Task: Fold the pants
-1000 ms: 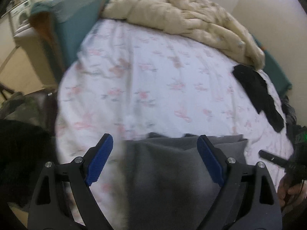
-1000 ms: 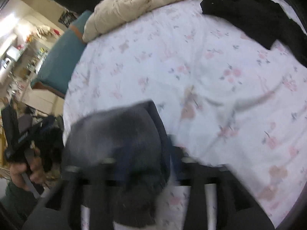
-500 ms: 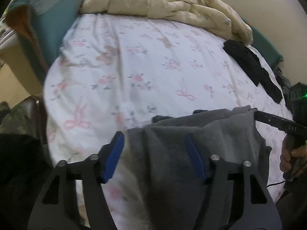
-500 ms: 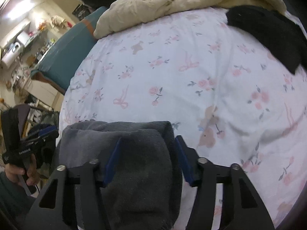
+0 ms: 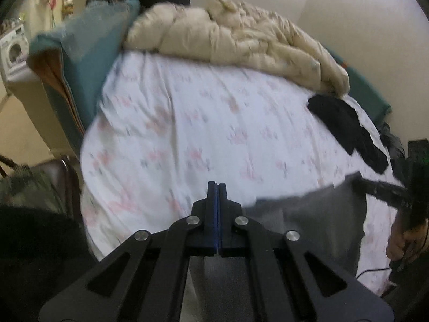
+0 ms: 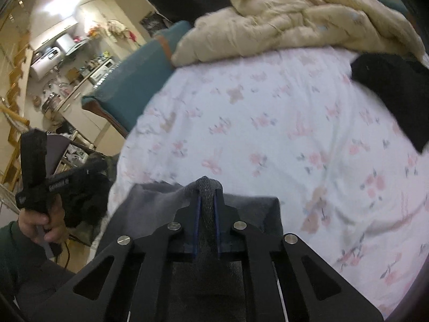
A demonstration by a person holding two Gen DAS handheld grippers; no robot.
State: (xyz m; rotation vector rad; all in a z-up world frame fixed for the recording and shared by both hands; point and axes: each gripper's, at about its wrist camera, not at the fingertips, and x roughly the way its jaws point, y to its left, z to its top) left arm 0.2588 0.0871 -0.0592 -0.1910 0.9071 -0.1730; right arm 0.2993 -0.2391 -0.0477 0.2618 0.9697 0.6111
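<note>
A floral bedsheet (image 5: 214,123) covers the bed, a beige duvet (image 5: 241,43) bunched at its far end and a black garment (image 5: 346,128) off to one side; the grey pants (image 6: 150,204) lie at the near edge; my right gripper (image 6: 206,214) is closing on a bunched fold of them, cloth pinched between the pads; my left gripper (image 5: 217,214) has its jaws fully together with no cloth visible between them, the pants (image 5: 321,214) just beside it. I judge this the grasp before a fold; next, my left must catch an edge.
</note>
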